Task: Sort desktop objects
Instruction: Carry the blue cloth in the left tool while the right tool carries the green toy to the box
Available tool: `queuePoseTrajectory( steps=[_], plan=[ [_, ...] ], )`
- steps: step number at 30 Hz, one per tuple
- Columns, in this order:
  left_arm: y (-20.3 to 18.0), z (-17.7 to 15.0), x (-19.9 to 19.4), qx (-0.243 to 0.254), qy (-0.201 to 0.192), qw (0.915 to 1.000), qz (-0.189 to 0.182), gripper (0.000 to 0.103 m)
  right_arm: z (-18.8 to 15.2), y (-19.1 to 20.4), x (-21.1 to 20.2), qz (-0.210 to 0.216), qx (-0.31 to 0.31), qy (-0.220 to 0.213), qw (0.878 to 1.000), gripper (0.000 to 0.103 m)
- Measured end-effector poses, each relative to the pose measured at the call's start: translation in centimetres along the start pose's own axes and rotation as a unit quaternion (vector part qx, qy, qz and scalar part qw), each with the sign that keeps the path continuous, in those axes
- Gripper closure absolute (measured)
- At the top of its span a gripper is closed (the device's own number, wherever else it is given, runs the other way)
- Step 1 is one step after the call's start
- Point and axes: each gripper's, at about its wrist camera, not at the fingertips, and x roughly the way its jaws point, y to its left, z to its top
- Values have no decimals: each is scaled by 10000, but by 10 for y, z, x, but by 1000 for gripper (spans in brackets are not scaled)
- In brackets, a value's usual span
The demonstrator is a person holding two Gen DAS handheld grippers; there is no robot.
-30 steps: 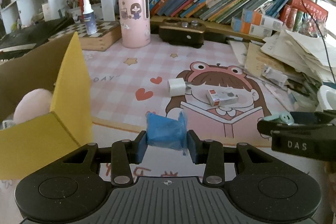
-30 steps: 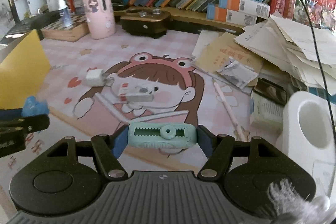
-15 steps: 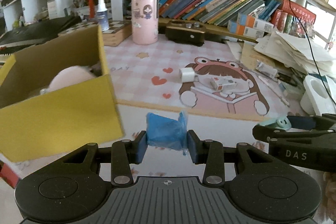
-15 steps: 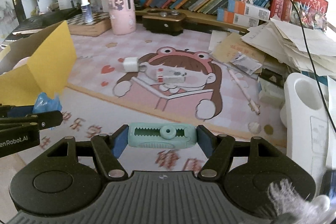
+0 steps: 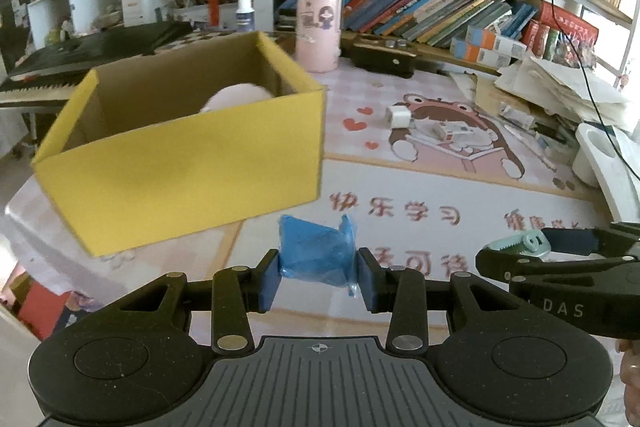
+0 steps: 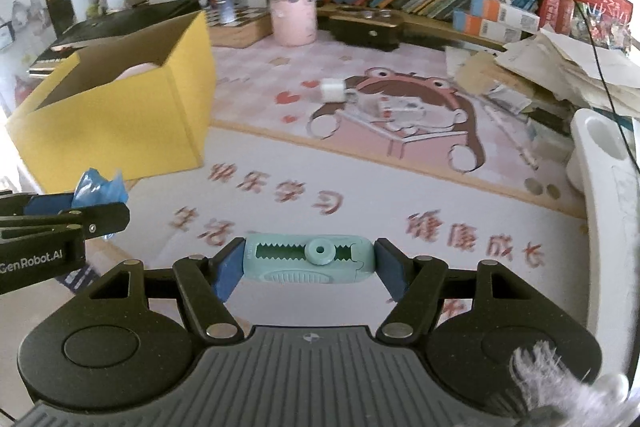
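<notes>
My left gripper (image 5: 318, 273) is shut on a crumpled blue plastic packet (image 5: 316, 251), held above the desk mat just right of the yellow cardboard box (image 5: 180, 163). The box is open on top, with a pale pink round thing (image 5: 236, 97) inside. My right gripper (image 6: 309, 267) is shut on a mint-green toothed clip (image 6: 308, 259), held lengthwise between the blue pads. Each gripper shows in the other's view: the right gripper (image 5: 532, 247) at the right edge, the left gripper (image 6: 80, 203) at the left edge. A white charger cube (image 5: 398, 117) and a small white box (image 5: 448, 133) lie on the cartoon mat.
A pink cylinder (image 5: 318, 29), a dark brown case (image 5: 384, 55) and slanted books (image 5: 420, 7) stand at the back. Loose papers (image 5: 560, 87) pile at the right, beside a white holder (image 6: 600, 151). A keyboard (image 5: 92, 55) lies behind the box.
Both grippers have pulled back toward the desk's near edge, still holding their objects. The yellow box, cut off at the left before, now shows whole, and the mat's printed characters have come into view.
</notes>
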Motion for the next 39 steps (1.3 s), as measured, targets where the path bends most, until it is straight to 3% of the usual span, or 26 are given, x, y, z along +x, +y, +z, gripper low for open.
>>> queuePoseTrajectory(
  steps=[17, 39],
  plan=[
    [57, -45, -50, -362, -97, 9989, 286, 65, -33, 73, -29, 402, -371, 50, 9985, 36],
    [111, -55, -84, -941, -518, 9911, 781, 65, -20, 137, -39, 866, -1074, -242, 9901, 36]
  ],
)
